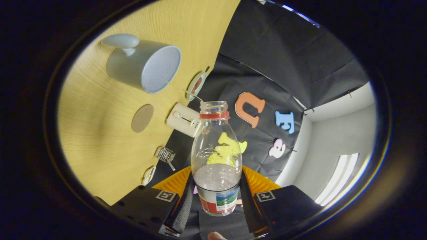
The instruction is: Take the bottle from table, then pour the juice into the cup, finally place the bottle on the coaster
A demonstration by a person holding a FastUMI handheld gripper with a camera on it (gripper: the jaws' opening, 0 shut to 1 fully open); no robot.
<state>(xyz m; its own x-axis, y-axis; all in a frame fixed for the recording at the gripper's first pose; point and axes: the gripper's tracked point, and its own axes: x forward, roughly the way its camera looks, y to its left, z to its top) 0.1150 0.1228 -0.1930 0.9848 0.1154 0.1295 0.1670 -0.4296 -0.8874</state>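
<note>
My gripper [217,196] is shut on a clear plastic bottle [217,156], both fingers pressing its labelled lower body. The bottle has a red neck ring and an open mouth with no cap, and clear liquid sits low inside it near the fingers. The whole view is rolled, so the wooden table [100,140] appears tilted beside the bottle. A pale grey mug [145,65] with a handle stands on the table beyond the bottle's mouth, its opening visible. A round brown coaster [142,118] lies flat on the table between the mug and the fingers.
A small white box-shaped device [184,119] sits near the table's edge, close to the bottle's neck. A small dish [196,85] lies at the edge beyond it. A little metal clip-like object [165,154] and a white item [148,175] rest nearer the fingers.
</note>
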